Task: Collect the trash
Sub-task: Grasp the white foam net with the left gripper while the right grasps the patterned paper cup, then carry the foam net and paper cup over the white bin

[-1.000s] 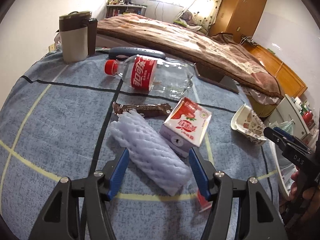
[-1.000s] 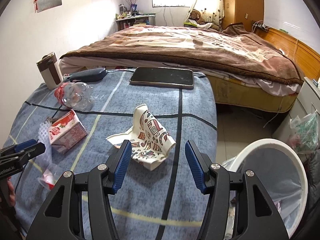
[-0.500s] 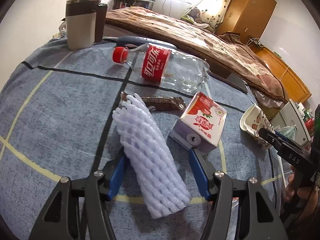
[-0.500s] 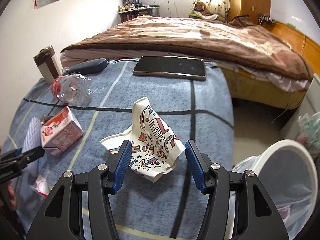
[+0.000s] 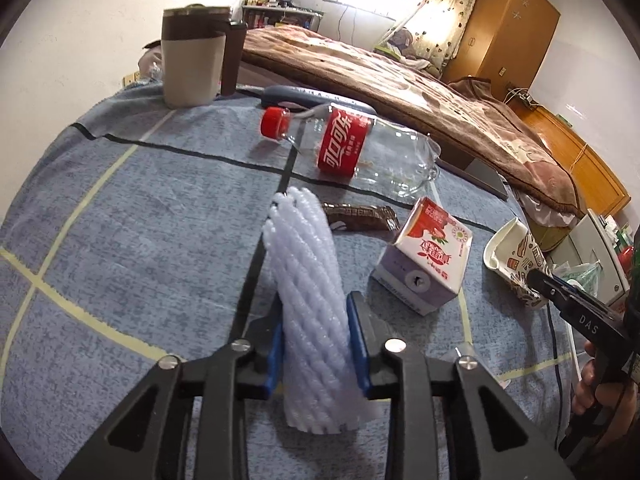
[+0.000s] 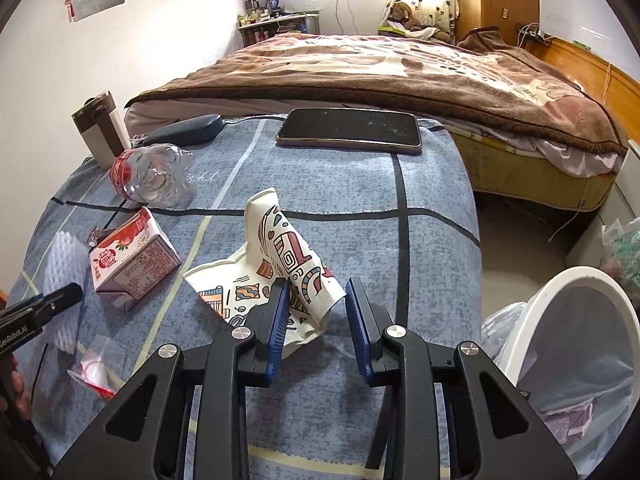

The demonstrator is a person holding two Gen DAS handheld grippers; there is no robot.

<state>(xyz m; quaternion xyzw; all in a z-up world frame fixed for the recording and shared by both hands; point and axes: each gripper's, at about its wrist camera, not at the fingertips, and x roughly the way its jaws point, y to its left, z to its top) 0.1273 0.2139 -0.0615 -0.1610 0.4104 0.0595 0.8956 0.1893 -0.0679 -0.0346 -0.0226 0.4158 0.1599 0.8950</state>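
Note:
A white foam net sleeve (image 5: 304,248) lies on the blue checked cloth (image 5: 140,220), and my left gripper (image 5: 314,304) is closing on it, its blue pads squeezing the sleeve's near half. A crushed patterned paper cup (image 6: 288,256) sits between the fingers of my right gripper (image 6: 316,292), whose jaws are closing too; the pads press its sides and it buckles upward. The left wrist view catches that cup (image 5: 512,248) at the right, with the right gripper (image 5: 544,280) at it.
Beyond the sleeve are an empty cola bottle (image 5: 360,152), a brown snack wrapper (image 5: 360,216) and a strawberry milk carton (image 5: 428,256). A mug (image 5: 192,60), a dark case (image 6: 184,130) and a phone (image 6: 348,132) stand at the back. A lined white bin (image 6: 580,340) is off the table's right edge.
Both pairs of jaws have narrowed, the left onto the foam sleeve, the right onto the paper cup. The sleeve now lines up with the fingers, and the cup has folded taller.

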